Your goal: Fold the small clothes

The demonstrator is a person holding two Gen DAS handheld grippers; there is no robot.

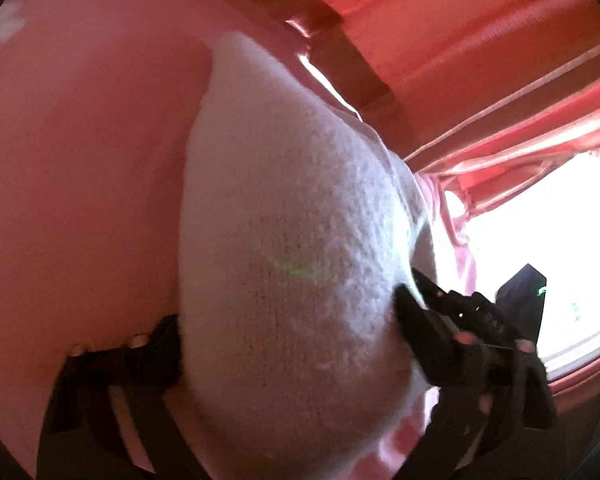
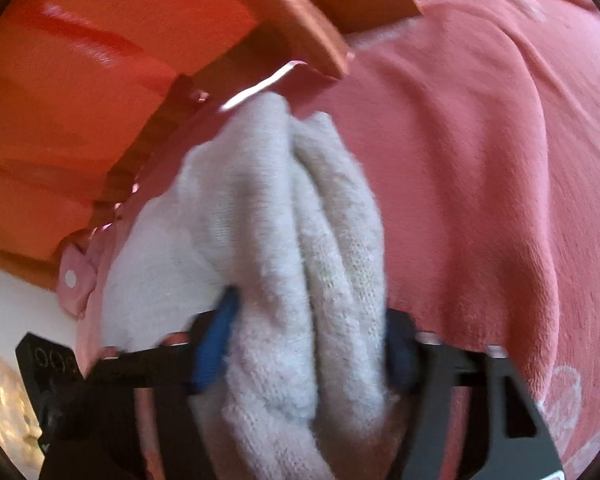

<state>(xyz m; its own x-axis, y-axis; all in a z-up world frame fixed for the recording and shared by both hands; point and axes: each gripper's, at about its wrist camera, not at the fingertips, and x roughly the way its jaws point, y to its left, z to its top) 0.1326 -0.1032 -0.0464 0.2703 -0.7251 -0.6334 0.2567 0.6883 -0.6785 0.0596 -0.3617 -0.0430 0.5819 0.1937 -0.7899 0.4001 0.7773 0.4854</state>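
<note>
A white knitted sock (image 1: 292,240) fills the middle of the left wrist view, stretched over the pink cloth surface (image 1: 80,180). My left gripper (image 1: 288,332) is shut on the sock, its black fingers (image 1: 420,312) at either side of the fabric. In the right wrist view the sock (image 2: 300,248) is bunched in long folds. My right gripper (image 2: 308,352) is shut on the sock, with its blue-padded fingers (image 2: 216,344) pressing the folds from both sides. The sock's near end hides the gap between the fingers in both views.
A pink fleece blanket (image 2: 480,160) covers the surface. A wooden frame edge (image 2: 300,28) runs along the far side, also seen in the left wrist view (image 1: 340,40). Orange-red curtains (image 1: 500,60) hang behind, with a bright window (image 1: 548,248) at right.
</note>
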